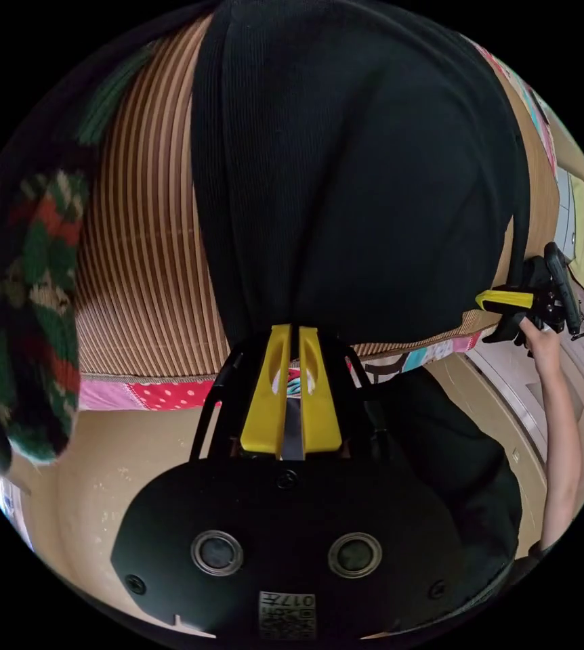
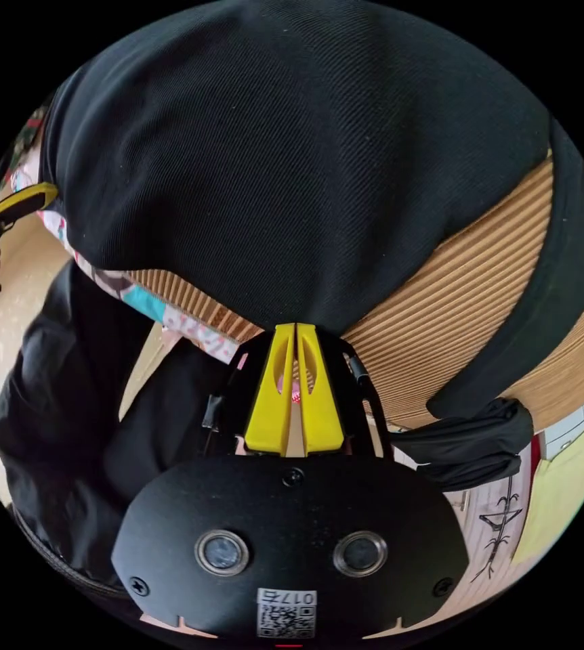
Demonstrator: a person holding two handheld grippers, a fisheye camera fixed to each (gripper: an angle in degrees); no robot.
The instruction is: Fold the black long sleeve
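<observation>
The black long sleeve (image 1: 360, 169) lies spread over a brown striped mat (image 1: 143, 257). In the left gripper view my left gripper (image 1: 294, 333) has its yellow jaws shut on the shirt's near edge. The right gripper (image 1: 492, 299), held by a hand, grips the same edge further right. In the right gripper view the black long sleeve (image 2: 292, 156) spreads across the mat (image 2: 454, 298), and my right gripper (image 2: 295, 332) is shut on its hem. One sleeve (image 2: 549, 298) runs down the right side to a bunched cuff. The left gripper (image 2: 24, 200) shows at the far left edge.
A green, red and cream knitted garment (image 1: 34, 284) lies at the mat's left. A patchwork cloth border (image 1: 150, 394) edges the mat, with beige floor (image 1: 136, 467) below. The person's black-clothed body (image 2: 55, 420) and forearm (image 1: 563, 433) are close by. A yellow cloth (image 2: 563, 501) lies at the right.
</observation>
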